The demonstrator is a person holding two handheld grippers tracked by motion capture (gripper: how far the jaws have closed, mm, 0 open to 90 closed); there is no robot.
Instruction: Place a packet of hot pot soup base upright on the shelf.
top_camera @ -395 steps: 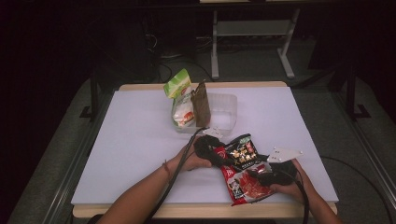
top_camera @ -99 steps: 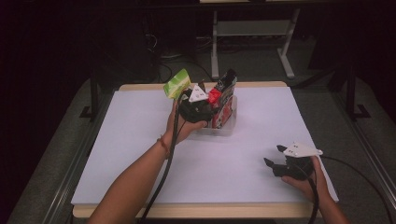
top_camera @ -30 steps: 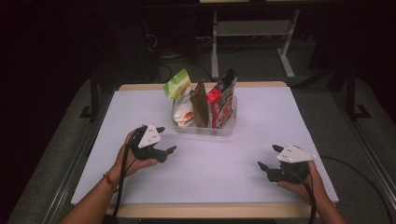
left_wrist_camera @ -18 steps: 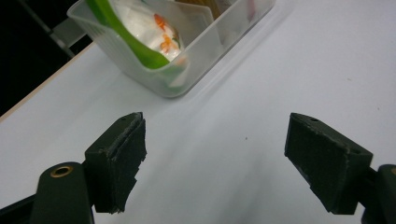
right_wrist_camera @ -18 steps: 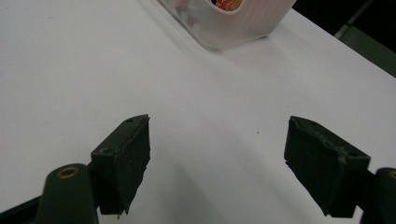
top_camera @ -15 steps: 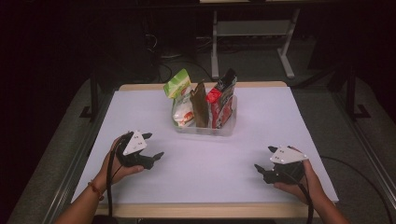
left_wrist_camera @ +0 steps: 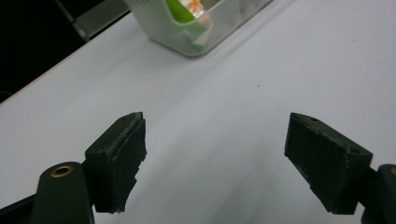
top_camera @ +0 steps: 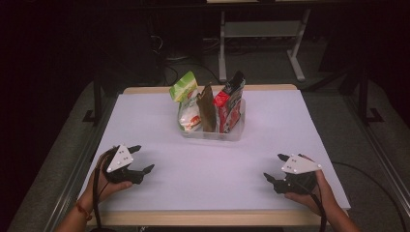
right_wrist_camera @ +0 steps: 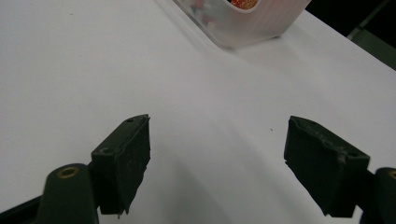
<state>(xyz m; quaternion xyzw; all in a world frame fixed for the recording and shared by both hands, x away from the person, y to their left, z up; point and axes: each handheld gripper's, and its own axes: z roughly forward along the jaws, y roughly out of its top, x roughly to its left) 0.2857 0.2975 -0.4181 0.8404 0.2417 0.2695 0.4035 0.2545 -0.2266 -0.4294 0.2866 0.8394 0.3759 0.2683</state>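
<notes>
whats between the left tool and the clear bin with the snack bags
Nothing: the high view shows bare white table between the left tool and the clear bin. The left gripper view shows the same bare stretch ahead of its open jaws.

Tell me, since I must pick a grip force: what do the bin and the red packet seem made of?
The bin looks like clear, slightly frosted rigid plastic: the packets show through its walls. The red packet seems to be glossy printed film or foil laminate, standing upright with a creased top, so probably thin and crushable.
</notes>
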